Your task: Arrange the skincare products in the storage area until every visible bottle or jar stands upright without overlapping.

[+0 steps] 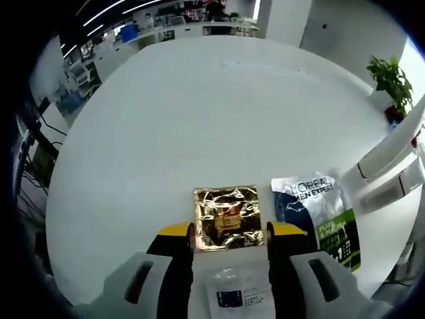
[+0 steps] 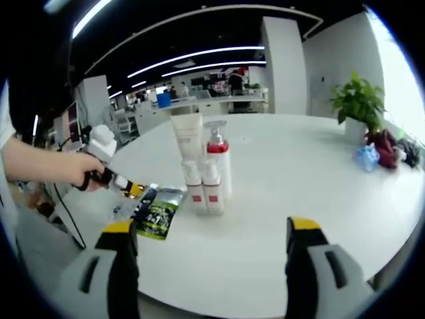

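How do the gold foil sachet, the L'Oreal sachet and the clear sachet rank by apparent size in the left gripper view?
1. White and green L'Oreal sachet
2. Gold foil sachet
3. Clear sachet, uncertain, being partly hidden.

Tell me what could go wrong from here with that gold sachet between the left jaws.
The gold sachet lies flat, so the left gripper may scrape the white table instead of gripping. The L'Oreal pouch alongside could get nudged. In the right gripper view, the upright bottles stand tightly clustered; a bump may topple several.

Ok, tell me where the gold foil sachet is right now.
In the left gripper view the gold foil sachet lies flat on the white table, between the left gripper jaw tips, just left of the L'Oreal Men Expert pouch.
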